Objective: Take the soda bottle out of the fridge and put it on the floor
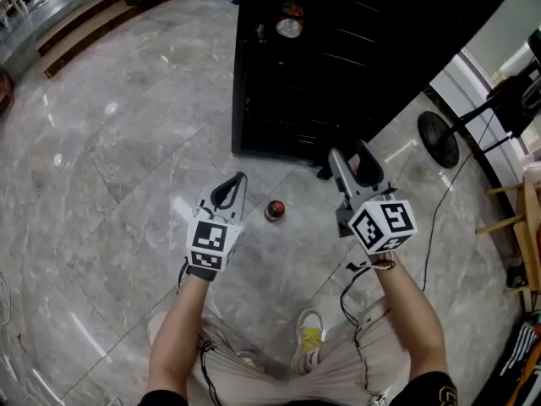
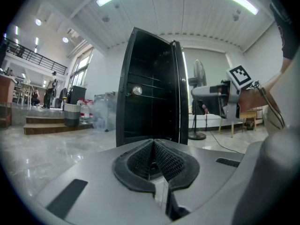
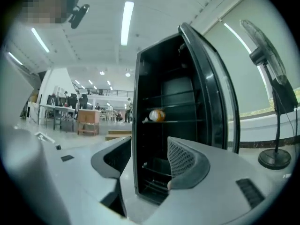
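Both tools are empty: our left gripper is pressed together, our right gripper spread; the red-capped dark soda bottle stands mid-frame on the grey marble floor, below the tall black fridge; we judge placing done; next, backing away.

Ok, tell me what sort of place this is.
Likely a large open hall or shared workspace, not a home kitchen: a polished stone floor, a black fridge standing free on it, and desks with people far behind.
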Demonstrator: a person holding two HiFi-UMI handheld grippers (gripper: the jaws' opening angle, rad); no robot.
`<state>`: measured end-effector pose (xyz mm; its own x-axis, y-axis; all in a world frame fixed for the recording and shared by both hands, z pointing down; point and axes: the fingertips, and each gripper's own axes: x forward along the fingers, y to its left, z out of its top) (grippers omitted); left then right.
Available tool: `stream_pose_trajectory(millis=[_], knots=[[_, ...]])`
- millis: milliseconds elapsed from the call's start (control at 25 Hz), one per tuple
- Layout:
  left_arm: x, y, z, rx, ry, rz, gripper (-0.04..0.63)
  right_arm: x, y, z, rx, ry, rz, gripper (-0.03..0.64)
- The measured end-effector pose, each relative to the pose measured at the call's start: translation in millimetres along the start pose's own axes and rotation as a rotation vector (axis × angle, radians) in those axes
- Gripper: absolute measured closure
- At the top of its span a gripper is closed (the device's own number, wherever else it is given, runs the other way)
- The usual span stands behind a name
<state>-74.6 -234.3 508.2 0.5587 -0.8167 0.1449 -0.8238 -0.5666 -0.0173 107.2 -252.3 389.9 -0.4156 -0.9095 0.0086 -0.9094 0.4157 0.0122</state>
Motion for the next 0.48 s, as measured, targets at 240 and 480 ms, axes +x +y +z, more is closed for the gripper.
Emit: stream_pose_trajectory(millis=[240, 480], knots=[[-8.9, -3.7, 10.2, 0.021, 0.001, -0.008, 0.578, 0.3, -5.8, 29.8, -0.033, -0.061, -0.030, 0.459], [-9.4, -2.1, 18.0, -0.001, -0.022, -0.005, 0.578, 2.7, -11.9, 24.1, -0.104, -0.043, -0.067, 0.563]])
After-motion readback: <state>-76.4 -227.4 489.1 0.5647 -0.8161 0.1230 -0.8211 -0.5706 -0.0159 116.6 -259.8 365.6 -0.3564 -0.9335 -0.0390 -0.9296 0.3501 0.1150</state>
